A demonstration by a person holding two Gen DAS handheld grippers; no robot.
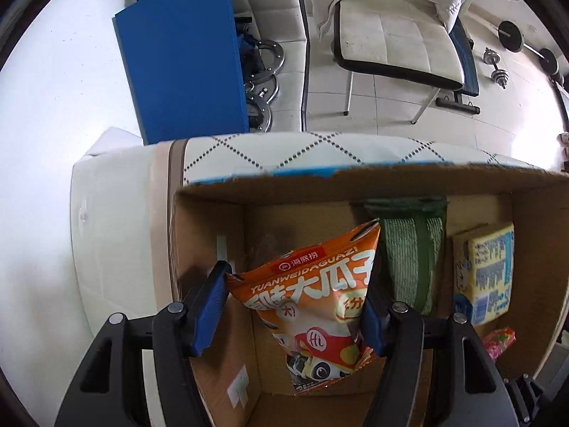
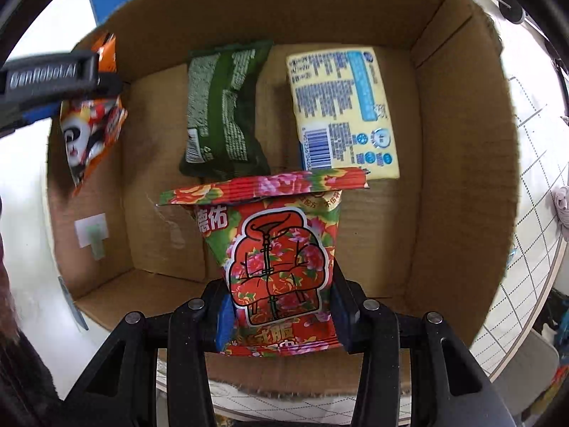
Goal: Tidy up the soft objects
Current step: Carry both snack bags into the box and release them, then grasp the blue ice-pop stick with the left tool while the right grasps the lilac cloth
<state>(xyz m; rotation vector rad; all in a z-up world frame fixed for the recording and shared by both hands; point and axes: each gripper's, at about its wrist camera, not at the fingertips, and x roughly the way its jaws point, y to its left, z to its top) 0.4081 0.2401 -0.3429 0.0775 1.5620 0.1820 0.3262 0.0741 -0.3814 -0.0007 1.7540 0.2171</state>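
My left gripper (image 1: 295,306) is shut on an orange snack bag (image 1: 313,295) and holds it inside the left part of the cardboard box (image 1: 355,178); bag and gripper also show in the right wrist view (image 2: 90,131). My right gripper (image 2: 281,313) is shut on a red floral packet (image 2: 281,252) above the box's near side (image 2: 462,178). A green packet (image 2: 224,110) and a yellow packet (image 2: 341,114) lie flat on the box floor, side by side. They also show in the left wrist view, the green packet (image 1: 409,249) and the yellow packet (image 1: 487,274).
The box stands on a white quilted surface (image 1: 284,153). Beyond it are a blue panel (image 1: 185,64), a white chair (image 1: 398,35) and dumbbells (image 1: 498,67) on a tiled floor. A white label (image 2: 90,231) is stuck on the box's left wall.
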